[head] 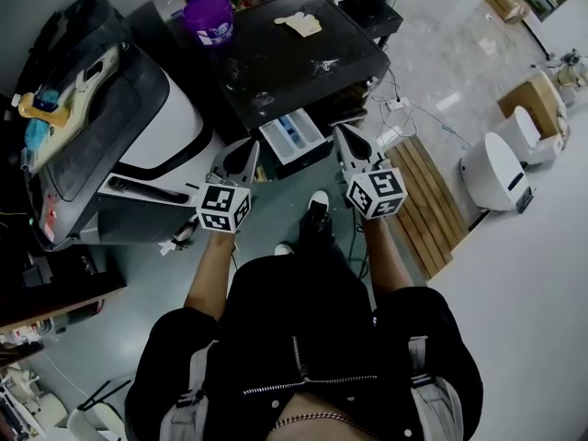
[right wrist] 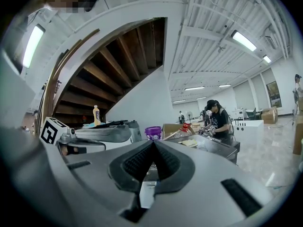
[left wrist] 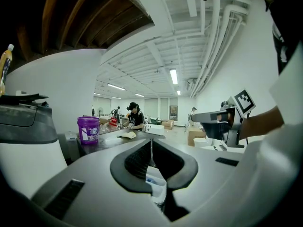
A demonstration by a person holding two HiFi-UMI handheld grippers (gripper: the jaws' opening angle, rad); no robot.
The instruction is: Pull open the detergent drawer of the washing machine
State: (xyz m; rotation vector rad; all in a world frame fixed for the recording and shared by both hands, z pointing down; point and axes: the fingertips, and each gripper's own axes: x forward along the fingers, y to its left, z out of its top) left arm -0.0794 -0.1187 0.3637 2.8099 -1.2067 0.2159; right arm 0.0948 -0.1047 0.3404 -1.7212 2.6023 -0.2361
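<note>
We keep our left gripper (head: 248, 150) and right gripper (head: 344, 138) shut on nothing, because the detergent drawer (head: 292, 136) already sticks out of the washing machine (head: 303, 53), between our fingertips.

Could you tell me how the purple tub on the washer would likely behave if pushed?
The tub looks squat and upright, so it would probably slide, not tip. It seems to be rigid plastic, so likely stiff. It stands near the washer top's corner, so a push might drop it.
</note>
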